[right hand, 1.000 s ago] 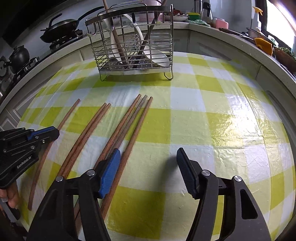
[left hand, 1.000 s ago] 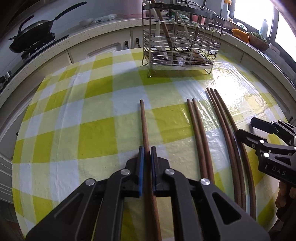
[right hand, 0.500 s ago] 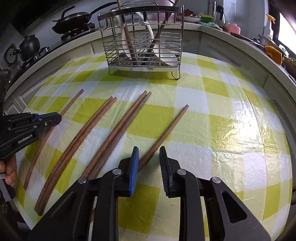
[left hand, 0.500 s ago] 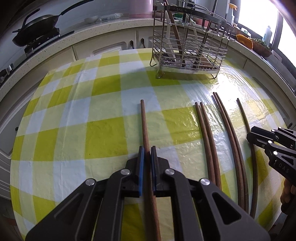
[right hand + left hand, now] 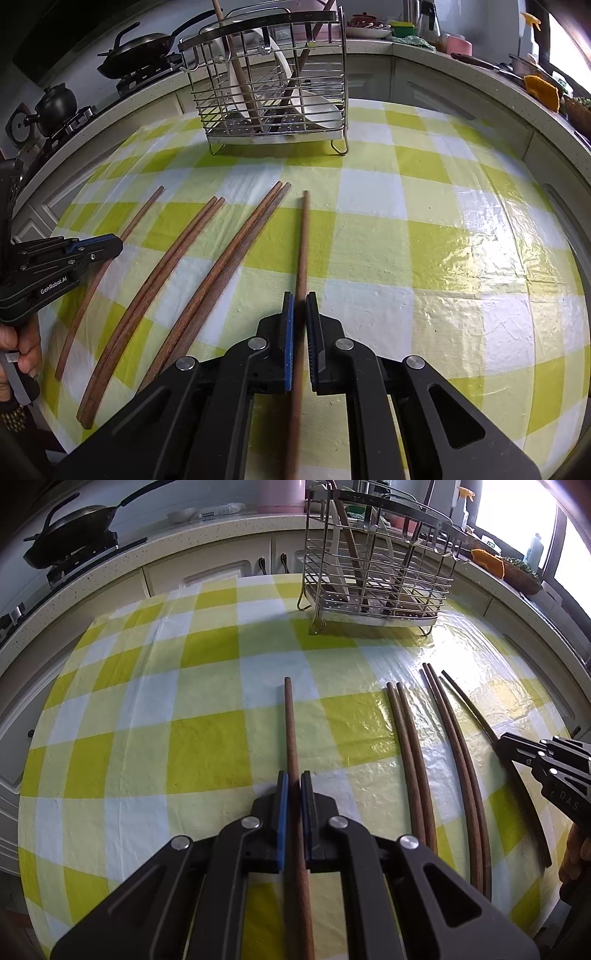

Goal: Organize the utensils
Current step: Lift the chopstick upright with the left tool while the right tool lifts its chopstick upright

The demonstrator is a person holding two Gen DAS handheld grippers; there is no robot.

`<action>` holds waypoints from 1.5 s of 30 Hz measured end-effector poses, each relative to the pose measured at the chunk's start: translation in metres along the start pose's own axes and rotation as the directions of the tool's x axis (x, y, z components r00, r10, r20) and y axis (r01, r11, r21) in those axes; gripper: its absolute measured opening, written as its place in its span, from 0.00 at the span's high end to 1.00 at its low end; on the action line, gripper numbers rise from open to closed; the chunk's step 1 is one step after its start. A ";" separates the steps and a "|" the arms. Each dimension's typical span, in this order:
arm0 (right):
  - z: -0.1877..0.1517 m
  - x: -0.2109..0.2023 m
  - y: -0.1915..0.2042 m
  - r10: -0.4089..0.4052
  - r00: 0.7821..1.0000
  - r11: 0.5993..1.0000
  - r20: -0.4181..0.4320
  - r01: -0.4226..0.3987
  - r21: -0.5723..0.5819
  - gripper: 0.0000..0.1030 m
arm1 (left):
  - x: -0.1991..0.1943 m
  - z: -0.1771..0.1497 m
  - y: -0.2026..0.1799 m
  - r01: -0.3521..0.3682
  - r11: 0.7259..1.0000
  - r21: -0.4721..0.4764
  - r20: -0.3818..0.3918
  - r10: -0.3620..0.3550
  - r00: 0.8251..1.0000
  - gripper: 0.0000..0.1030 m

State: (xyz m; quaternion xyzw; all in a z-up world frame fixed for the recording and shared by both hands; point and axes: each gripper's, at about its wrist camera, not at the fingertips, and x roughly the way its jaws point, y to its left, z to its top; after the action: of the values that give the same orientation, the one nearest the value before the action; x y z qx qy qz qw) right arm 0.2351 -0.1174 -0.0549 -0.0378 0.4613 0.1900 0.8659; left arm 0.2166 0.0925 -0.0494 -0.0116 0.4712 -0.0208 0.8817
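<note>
The left gripper (image 5: 291,781) is clamped on a single brown wooden chopstick (image 5: 289,723), blue pads pressed to either side of the shaft; the stick runs straight away from the camera across the yellow-and-white checked tablecloth (image 5: 207,753), its far tip pointing toward the wire utensil rack (image 5: 376,587). In the right wrist view this same gripper (image 5: 107,248) sits at the left edge, held by a person's hand (image 5: 22,350), over the leftmost chopstick on the cloth.

The right gripper (image 5: 300,302) is likewise closed tight on another chopstick (image 5: 303,240), jaws narrowed to the width of the stick, which passes between the pads and reaches forward toward the rack (image 5: 269,85). Seen from the left wrist camera, that gripper (image 5: 502,740) is at the right edge, gripping the rightmost, dark-looking chopstick (image 5: 469,701).

Between the two held sticks lie two pairs of chopsticks flat on the cloth: one pair (image 5: 410,753) nearer the left gripper and a second pair (image 5: 458,746) just left of the right gripper's stick. Each pair lies with its two sticks touching or nearly so.

The rack stands at the far edge of the table and holds white dishes (image 5: 314,103) and wooden-handled utensils (image 5: 236,70). On the counter behind, a black wok (image 5: 74,520) sits on a stove and a dark kettle (image 5: 55,107) stands further along
</note>
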 end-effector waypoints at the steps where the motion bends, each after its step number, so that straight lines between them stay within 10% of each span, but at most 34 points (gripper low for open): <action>1: 0.000 -0.001 -0.001 -0.001 1.000 1.000 0.001 0.001 0.001 0.92 | 0.000 0.000 0.000 0.000 1.000 -0.001 0.001 0.000 1.000 0.93; 30: 0.006 0.007 -0.002 -0.041 0.999 0.999 -0.010 0.041 -0.027 0.92 | 0.000 -0.001 -0.006 -0.027 0.999 0.027 -0.007 0.027 1.000 0.94; 45: 0.023 -0.058 -0.010 -0.025 0.989 1.000 0.143 0.024 0.010 0.92 | -0.066 0.023 -0.007 0.033 0.999 -0.033 0.173 -0.027 0.985 0.94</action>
State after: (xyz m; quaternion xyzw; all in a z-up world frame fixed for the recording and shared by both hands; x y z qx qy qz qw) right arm 0.2277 -0.1382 0.0037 -0.0259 0.3982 0.1795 0.8992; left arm 0.1985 0.0888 0.0184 -0.0363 0.3932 -0.0244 0.9184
